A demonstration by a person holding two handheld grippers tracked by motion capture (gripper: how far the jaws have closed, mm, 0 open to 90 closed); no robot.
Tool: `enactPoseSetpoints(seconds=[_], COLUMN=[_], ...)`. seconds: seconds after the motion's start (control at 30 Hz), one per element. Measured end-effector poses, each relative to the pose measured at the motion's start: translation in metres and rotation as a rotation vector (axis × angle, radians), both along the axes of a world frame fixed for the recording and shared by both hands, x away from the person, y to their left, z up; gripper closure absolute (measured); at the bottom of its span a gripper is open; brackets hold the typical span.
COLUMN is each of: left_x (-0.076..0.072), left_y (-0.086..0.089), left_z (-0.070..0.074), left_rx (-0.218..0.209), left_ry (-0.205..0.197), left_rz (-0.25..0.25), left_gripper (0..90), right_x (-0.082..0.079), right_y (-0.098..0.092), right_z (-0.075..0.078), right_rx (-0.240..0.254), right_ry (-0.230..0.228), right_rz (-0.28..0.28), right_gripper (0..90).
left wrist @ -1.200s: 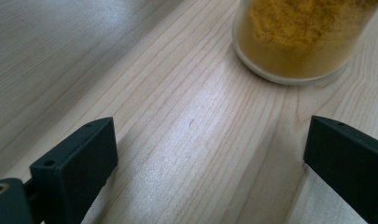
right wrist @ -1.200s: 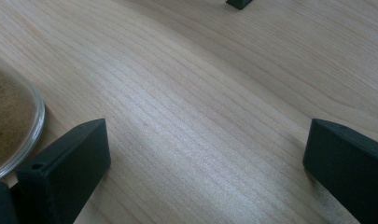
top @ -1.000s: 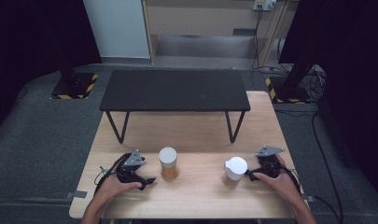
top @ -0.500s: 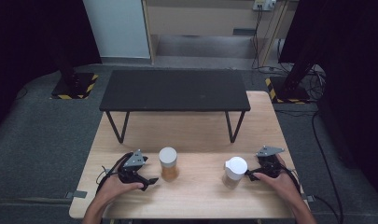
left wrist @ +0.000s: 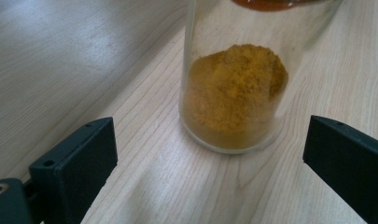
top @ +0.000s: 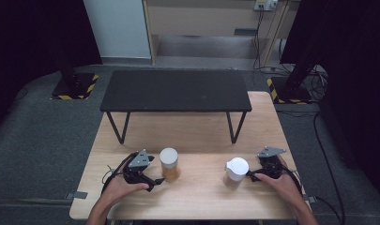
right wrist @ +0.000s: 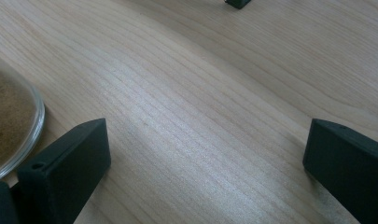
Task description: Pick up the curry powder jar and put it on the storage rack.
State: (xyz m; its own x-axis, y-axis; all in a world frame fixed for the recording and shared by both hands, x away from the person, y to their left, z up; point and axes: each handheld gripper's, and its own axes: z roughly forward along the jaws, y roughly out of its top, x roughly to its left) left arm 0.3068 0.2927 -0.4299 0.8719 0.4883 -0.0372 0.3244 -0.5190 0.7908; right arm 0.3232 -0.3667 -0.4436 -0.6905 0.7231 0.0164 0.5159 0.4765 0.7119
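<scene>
Standing upright on the wooden table (top: 197,136), the glass jar of orange-yellow powder (top: 169,164) keeps its long axis vertical, its pale round lid pointing straight up at the high camera. It sits near the table's front edge, left of centre, just beside the left gripper (top: 152,180), whose jaws are spread wide and aimed at it; in the left gripper view the jar's base (left wrist: 231,98) lies ahead of and between the two black jaws, touching neither. The powder is heaped in the jar's lower part against the clear wall. To the right, well apart from it, a second jar with a white lid (top: 236,172) also stands upright, holding brownish powder. The right gripper (top: 253,176) rests just beside that jar, jaws likewise spread, and in the right gripper view the jar's glass bottom (right wrist: 11,126) shows beyond the left-hand jaw rather than between the two. A low black bench (top: 176,91) stands across the table's far half.
</scene>
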Motion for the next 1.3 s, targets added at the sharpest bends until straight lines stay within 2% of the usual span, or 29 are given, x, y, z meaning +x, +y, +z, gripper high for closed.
enactPoseSetpoints(seconds=[0.2, 0.5, 0.7, 1.1, 1.3], left_x=[-0.001, -0.002, -0.003, -0.004, -0.004], left_y=[-0.003, -0.009, -0.011, -0.016, -0.019], left_z=[-0.001, -0.001, -0.001, -0.001, -0.001], left_rx=[-0.035, -0.052, -0.096, -0.105, -0.130], left_ry=[-0.016, -0.035, -0.046, -0.061, -0.066], left_rz=[0.004, -0.005, -0.002, -0.002, 0.002], left_gripper=[1.7, 1.7, 2.2, 4.0, 4.5], right_x=[0.000, 0.000, 0.000, 0.000, 0.000], right_y=[0.000, 0.000, 0.000, 0.000, 0.000], right_z=[0.000, 0.000, 0.000, 0.000, 0.000], right_rx=[0.000, 0.000, 0.001, 0.001, 0.002], right_ry=[0.000, 0.000, 0.001, 0.000, 0.001], right_rz=[0.000, -0.001, -0.002, -0.001, -0.001], right_gripper=[1.4, 1.5, 1.5, 1.5, 1.5])
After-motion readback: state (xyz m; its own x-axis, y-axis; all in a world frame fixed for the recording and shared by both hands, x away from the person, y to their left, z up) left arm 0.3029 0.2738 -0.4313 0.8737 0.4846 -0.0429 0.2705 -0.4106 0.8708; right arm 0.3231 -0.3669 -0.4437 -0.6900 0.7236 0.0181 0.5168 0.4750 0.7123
